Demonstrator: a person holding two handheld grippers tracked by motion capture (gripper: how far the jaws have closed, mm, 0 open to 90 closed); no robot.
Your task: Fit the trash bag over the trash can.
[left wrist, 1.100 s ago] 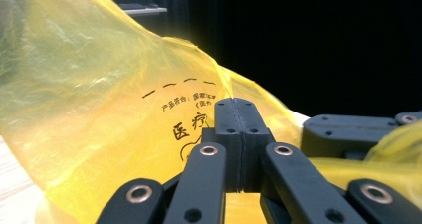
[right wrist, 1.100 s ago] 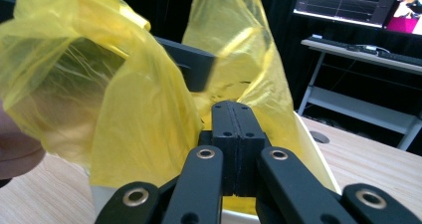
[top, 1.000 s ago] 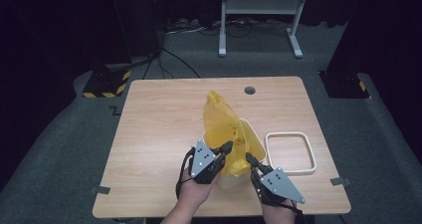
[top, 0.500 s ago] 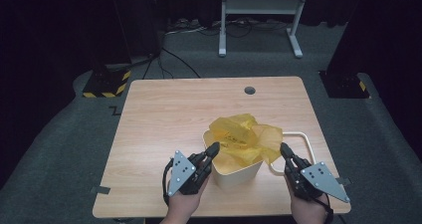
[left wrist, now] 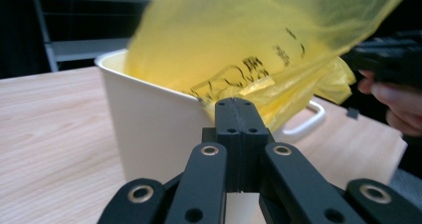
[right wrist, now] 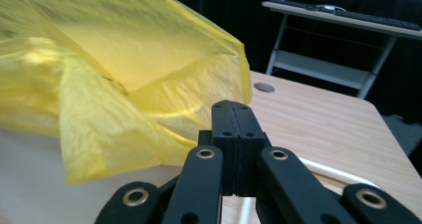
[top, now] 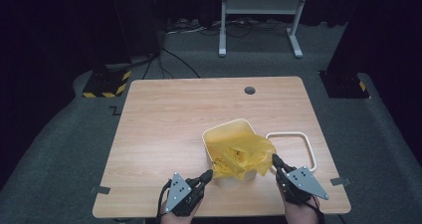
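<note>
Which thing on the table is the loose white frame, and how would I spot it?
Start at the wooden table and go to its near right part, where a white bin lined with a yellow bag stands. The frame lies flat just right of that bin: a thin white rounded rectangle, open in the middle so the wood shows through.

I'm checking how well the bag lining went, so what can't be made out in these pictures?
- Inside of the white bin: high view, covered by the yellow bag.
- Print on the bag: left gripper view, creased and blurred, unreadable.
- Whether the left gripper or right gripper pinches film: the closed jaws hide their own tips.
- Near rim of the white ring frame: high view, behind the right gripper.
</note>
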